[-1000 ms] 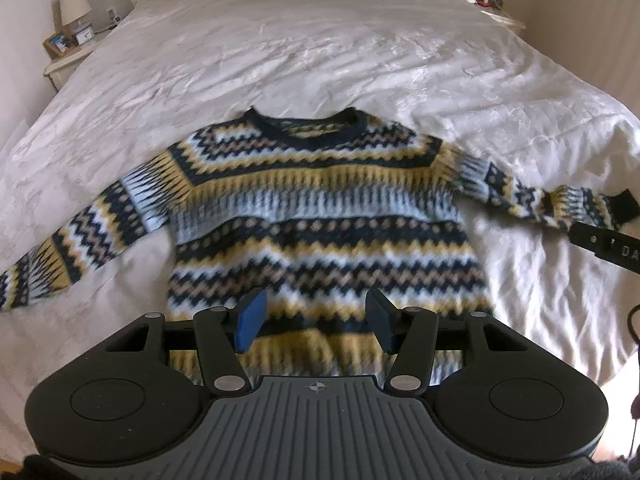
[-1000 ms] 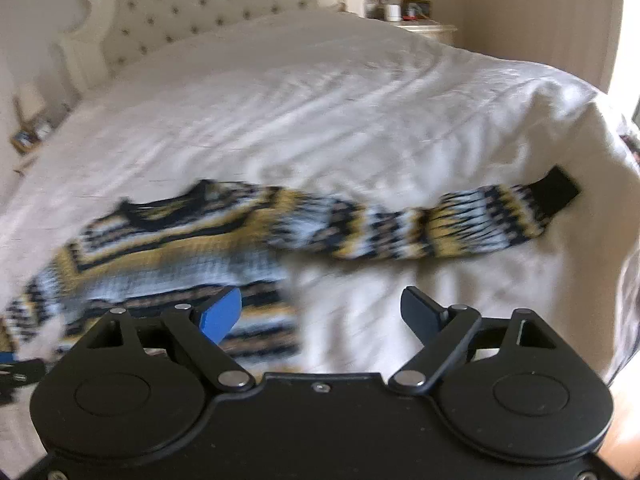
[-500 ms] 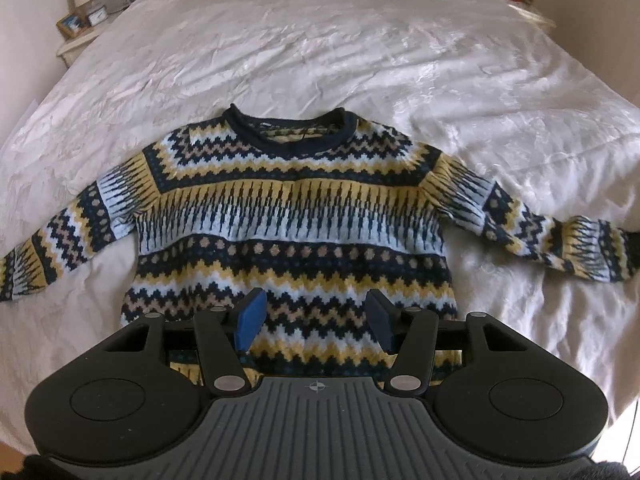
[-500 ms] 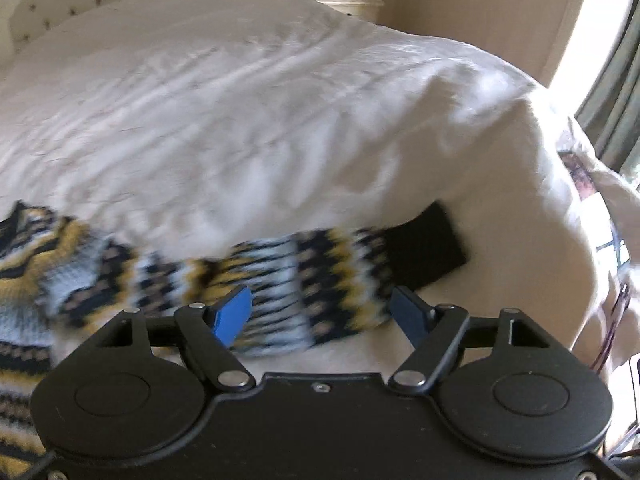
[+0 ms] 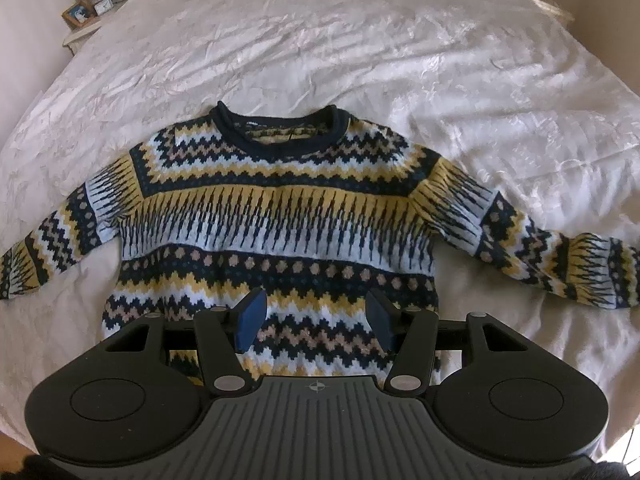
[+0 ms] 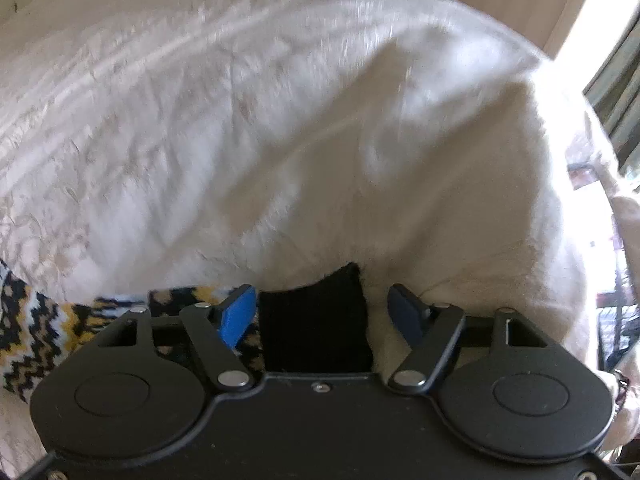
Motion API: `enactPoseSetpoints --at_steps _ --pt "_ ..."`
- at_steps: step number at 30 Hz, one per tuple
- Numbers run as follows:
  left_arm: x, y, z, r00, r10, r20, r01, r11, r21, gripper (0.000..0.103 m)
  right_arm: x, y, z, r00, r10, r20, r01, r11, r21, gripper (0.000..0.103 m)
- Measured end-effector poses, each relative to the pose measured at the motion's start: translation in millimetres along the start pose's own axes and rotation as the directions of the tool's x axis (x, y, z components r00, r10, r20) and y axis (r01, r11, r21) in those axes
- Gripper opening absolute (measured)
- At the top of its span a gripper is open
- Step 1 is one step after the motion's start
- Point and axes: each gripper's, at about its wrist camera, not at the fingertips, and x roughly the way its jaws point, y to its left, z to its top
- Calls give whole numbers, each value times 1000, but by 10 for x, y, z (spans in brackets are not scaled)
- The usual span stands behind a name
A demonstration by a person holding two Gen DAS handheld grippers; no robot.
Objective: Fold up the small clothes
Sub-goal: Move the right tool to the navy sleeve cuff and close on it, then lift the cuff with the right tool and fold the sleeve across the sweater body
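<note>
A wide bed under a crinkled white satin cover (image 5: 360, 60) fills nearly everything I see, its far corner dropping away toward a bright window in my right view. Flat on it, front up and neck away from me, lies the small knitted jumper (image 5: 280, 216) in navy, yellow, pale blue and tan zigzag bands, both sleeves stretched out to the sides. My left tongs (image 5: 316, 320) hang above the lower part of its body, near the hem, their blue pads parted about halfway with only air between them and the knit visible below; they pinch nothing. My right tongs (image 6: 326, 316) are down at the end of the right sleeve, where the plain black ribbed cuff (image 6: 316, 320) sits in the gap between the fingers. Those jaws are closing, yet the bright blue pad (image 6: 236, 316) sits just left of the cuff's edge and the dark pad clearly stands apart from it on the other side, so the cuff is not gripped. At the far left, beside the bed, a small white bedside table (image 5: 80, 30) carries a lamp and a framed picture.
</note>
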Motion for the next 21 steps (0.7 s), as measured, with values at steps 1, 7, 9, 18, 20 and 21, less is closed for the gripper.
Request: enactPoseSetpoints --at_steps 1,7,9,18,20,21 --pt "9 -10 3 1000 4 -5 -4 1000 -1 54 36 -26 3 1000 14 -13 -14 1000 0 69" --pt "48 -69 8 1000 9 -25 -9 1000 -7 54 164 -153 9 991 115 -69 -112 993 45 55" --pt "45 -97 16 1000 5 -24 -6 1000 -3 54 182 -157 20 988 129 -82 -126 991 44 50" --pt "-16 -250 69 1000 -15 0 15 999 46 54 293 -159 16 966 218 -137 -211 975 65 17" --pt "-27 -263 68 1000 -18 2 18 998 54 54 281 -158 11 966 221 -133 -213 975 68 13" --pt "-36 -266 64 1000 -18 4 18 998 57 54 261 -153 6 966 223 -129 -216 974 66 12"
